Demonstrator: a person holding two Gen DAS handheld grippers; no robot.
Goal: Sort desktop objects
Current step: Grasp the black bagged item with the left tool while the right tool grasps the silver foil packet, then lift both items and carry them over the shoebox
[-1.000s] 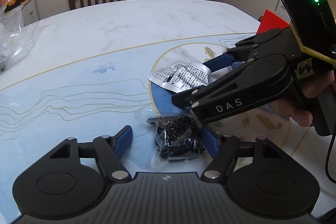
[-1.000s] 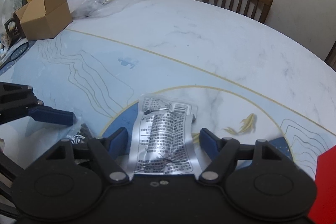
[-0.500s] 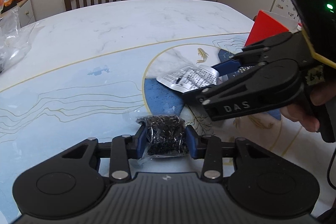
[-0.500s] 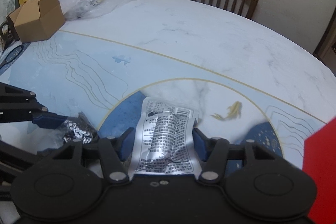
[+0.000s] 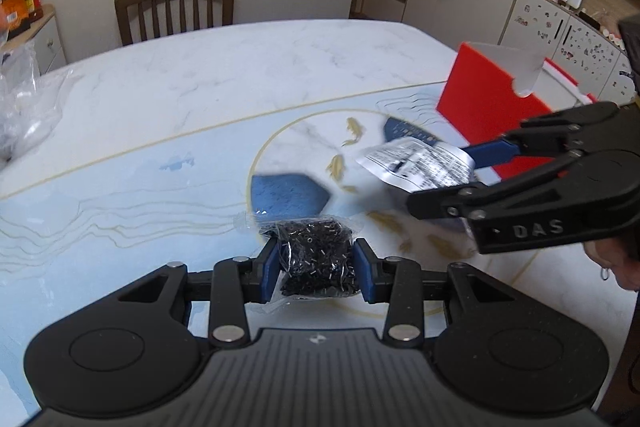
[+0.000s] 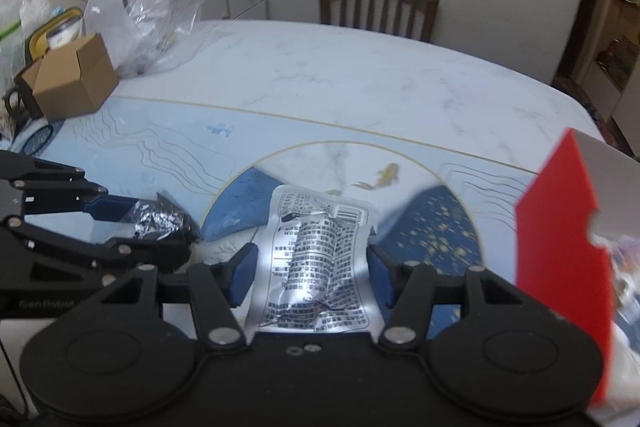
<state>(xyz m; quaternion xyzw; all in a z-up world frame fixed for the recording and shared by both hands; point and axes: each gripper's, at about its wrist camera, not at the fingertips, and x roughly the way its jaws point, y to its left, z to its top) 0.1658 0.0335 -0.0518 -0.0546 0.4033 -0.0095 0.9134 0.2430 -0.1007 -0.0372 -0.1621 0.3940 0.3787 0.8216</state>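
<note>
Silver printed pouch point(image 6: 320, 263), long axis running up the frame, lifted since earlier toward red box point(image 6: 560, 259) at right, gripped by right gripper point(image 6: 310, 267); black-bead bag point(image 5: 316, 259) at lower centre, now clamped in left gripper point(image 5: 316, 269).

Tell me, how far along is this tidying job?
Nothing looks put away yet. Both pickups look made: the left gripper is shut on the bag of black bits, the right gripper on the silver packet. Left to do: putting both somewhere, perhaps the red box, though its inside barely shows.
</note>
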